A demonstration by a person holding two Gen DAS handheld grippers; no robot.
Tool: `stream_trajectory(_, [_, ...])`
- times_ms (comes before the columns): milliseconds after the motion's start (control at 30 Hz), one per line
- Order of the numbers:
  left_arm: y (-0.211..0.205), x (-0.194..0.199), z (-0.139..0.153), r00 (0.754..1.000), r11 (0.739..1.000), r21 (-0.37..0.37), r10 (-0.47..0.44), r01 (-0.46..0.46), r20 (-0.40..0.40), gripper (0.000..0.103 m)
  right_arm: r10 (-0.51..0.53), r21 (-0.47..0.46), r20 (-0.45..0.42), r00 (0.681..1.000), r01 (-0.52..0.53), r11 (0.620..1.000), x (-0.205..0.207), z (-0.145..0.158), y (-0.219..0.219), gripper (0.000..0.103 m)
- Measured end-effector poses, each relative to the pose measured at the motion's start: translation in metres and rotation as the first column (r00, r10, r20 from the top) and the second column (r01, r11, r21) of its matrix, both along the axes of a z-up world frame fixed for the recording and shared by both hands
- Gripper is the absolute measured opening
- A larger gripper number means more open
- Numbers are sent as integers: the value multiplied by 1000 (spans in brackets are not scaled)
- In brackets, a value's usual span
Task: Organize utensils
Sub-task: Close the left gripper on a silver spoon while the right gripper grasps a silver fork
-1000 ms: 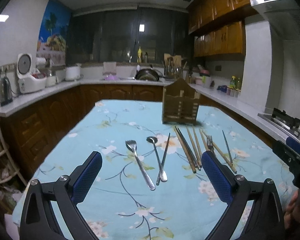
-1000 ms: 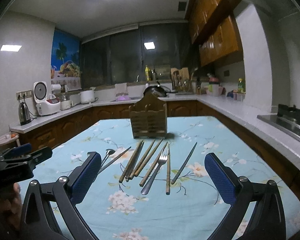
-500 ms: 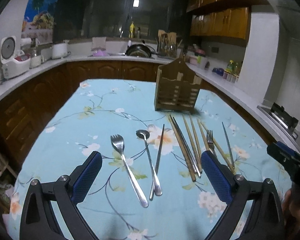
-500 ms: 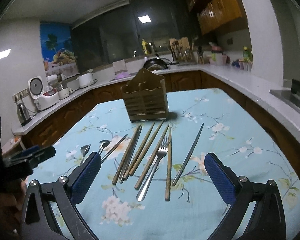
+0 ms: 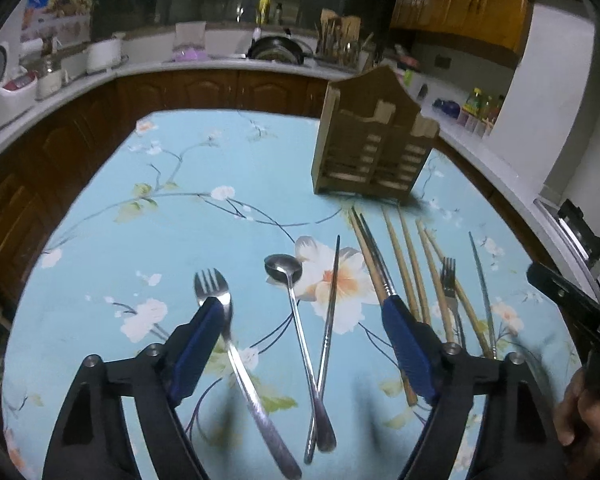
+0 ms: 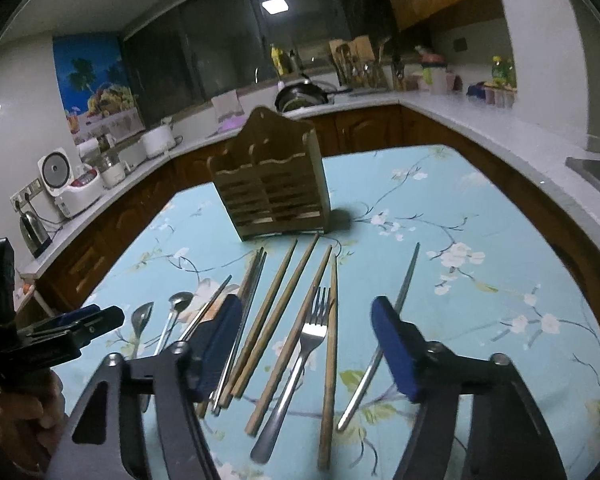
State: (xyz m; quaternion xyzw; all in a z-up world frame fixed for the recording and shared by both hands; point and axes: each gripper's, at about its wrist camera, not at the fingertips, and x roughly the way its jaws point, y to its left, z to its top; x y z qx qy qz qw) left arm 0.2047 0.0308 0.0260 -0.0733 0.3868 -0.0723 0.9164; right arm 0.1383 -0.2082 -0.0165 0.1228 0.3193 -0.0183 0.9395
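Observation:
Utensils lie in a row on the blue floral tablecloth (image 5: 204, 168) in front of a wooden slatted utensil holder (image 5: 372, 152) (image 6: 272, 192). My left gripper (image 5: 304, 320) hovers over a spoon (image 5: 284, 270) and a metal chopstick (image 5: 332, 292), its jaws closing, pads touching neither. A fork (image 5: 212, 292) lies just beside its left finger. My right gripper (image 6: 306, 320) hovers over another fork (image 6: 312, 332) and several wooden chopsticks (image 6: 284, 300), jaws closing with nothing pressed. A metal chopstick (image 6: 400, 292) lies by its right finger.
Kitchen counters ring the table. A rice cooker (image 6: 66, 184) and kettle (image 6: 34, 228) stand on the left one, a pan (image 6: 302, 96) sits by the sink at the back, and a stove (image 5: 580, 232) is on the right. A person's hand (image 5: 584, 412) holds the right gripper.
Both grippers have moved forward over the row of utensils and tipped downward. Their jaws stand narrower than before. The utensils and holder have not moved.

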Motion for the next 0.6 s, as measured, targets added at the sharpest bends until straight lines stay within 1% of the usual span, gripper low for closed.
stream_trajectory(67, [2,12,-4,999,1000,-1,-10,10,-32,73,18,6,-42,999,-18,1000,17,-8,-2,54])
stream_trajectory(167, [1,31,-13,996,1000,-11,-22,21,-82,68,29,-1,-91,995,-29,1000,35,-20,-7,53])
stream_trajectory(200, [1,36,-16,995,1000,-14,-25,24,-95,67,35,1,-110,993,-35,999,42,-24,-9,51])
stream_trajectory(300, [3,54,-25,989,999,-25,-37,34,-142,61,48,14,-163,985,-46,999,58,-39,-14,43])
stream_trajectory(367, [1,66,-30,986,999,-29,-44,40,-158,54,57,18,-192,980,-54,998,65,-46,-16,41])
stream_trajectory(533, [1,83,-44,979,998,-40,-58,51,-194,40,71,18,-232,970,-69,997,78,-58,-17,33])
stream_trajectory(567, [1,85,-46,978,998,-42,-60,53,-200,37,75,22,-235,969,-72,997,80,-58,-17,28])
stream_trajectory(600, [-1,88,-48,977,998,-39,-62,55,-203,36,82,28,-233,969,-77,997,81,-58,-17,25])
